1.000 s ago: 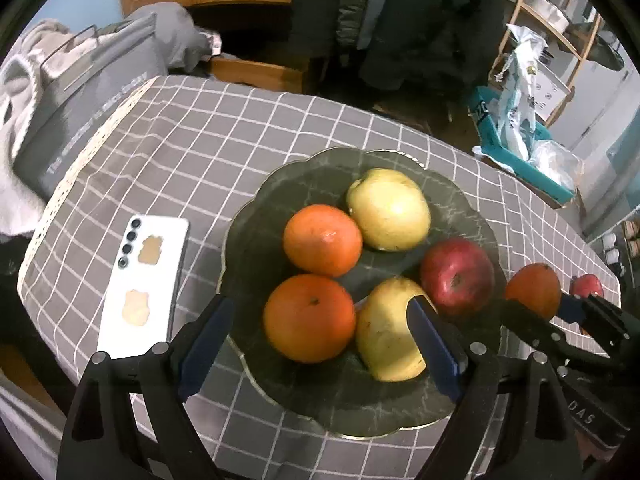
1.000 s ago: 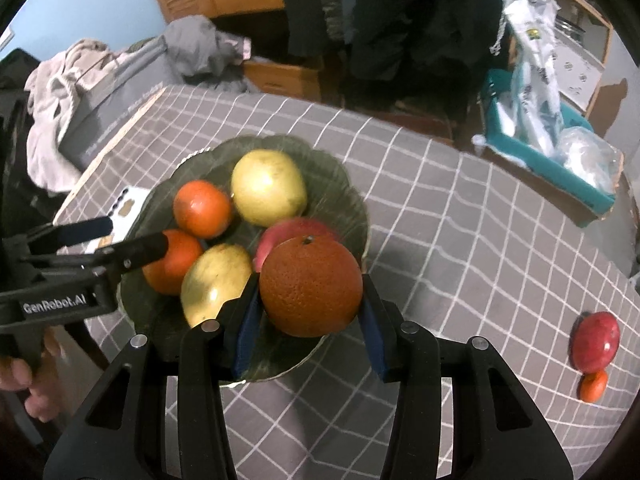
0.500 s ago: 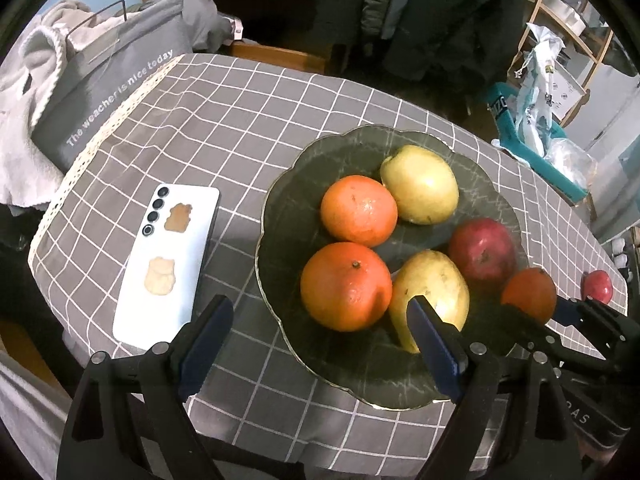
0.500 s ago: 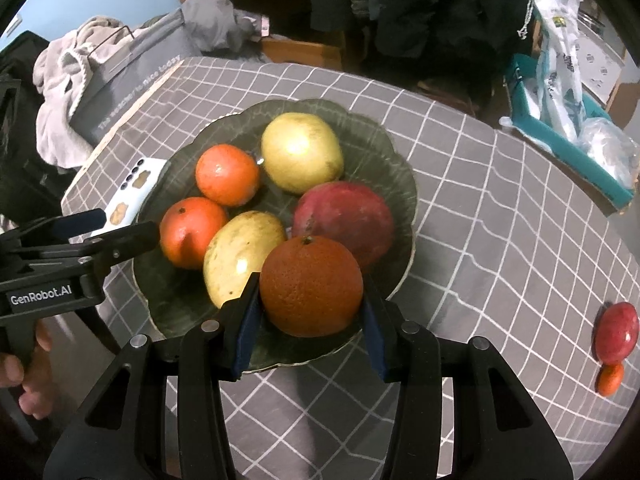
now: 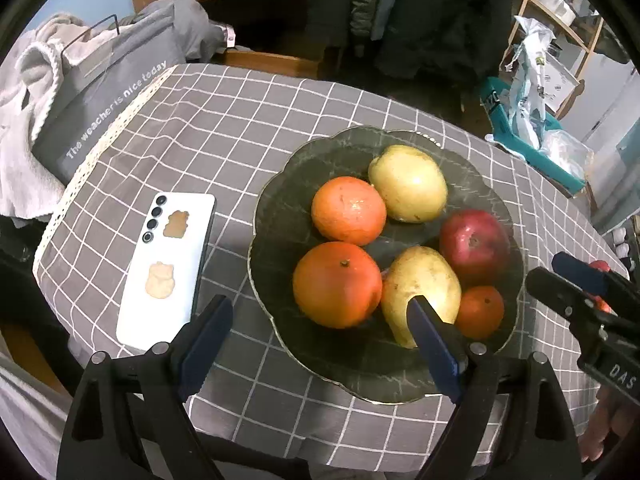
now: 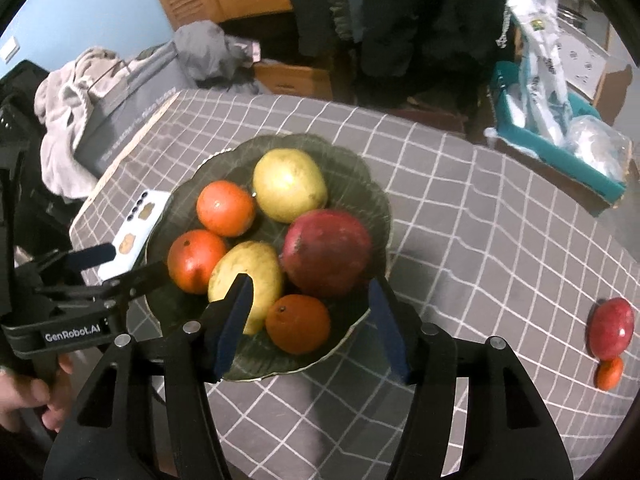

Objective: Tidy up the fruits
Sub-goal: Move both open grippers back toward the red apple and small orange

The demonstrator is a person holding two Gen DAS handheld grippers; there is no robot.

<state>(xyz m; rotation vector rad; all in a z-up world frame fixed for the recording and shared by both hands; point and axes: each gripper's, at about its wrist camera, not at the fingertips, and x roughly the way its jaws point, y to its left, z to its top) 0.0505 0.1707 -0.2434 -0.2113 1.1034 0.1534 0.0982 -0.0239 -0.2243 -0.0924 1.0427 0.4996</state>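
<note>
A dark green plate [image 6: 376, 200] on the checked tablecloth holds two oranges, two yellow fruits [image 6: 290, 190] and a red apple [image 6: 326, 256]. A smaller orange [image 6: 298, 324] lies at the plate's near edge. My right gripper [image 6: 310, 312] straddles this orange; its jaws are opening and the pads stand clear of it. My left gripper [image 5: 320, 336] hangs open over the plate's near-left rim [image 5: 264, 312], empty, in front of the big orange [image 5: 338, 284]. On the cloth to the far right lie a red apple [image 6: 612, 328] and a small orange [image 6: 608, 372].
A white phone [image 5: 168, 268] lies face down left of the plate. A grey bag [image 5: 104, 104] and clothes sit beyond the table's left edge. A teal box [image 6: 560, 152] with plastic bags stands off the far right corner. A hand [image 6: 24, 396] holds the left gripper.
The right jaws have spread and let go of the small orange, which now rests on the plate by the red apple. The left gripper stays open and hardly moves.
</note>
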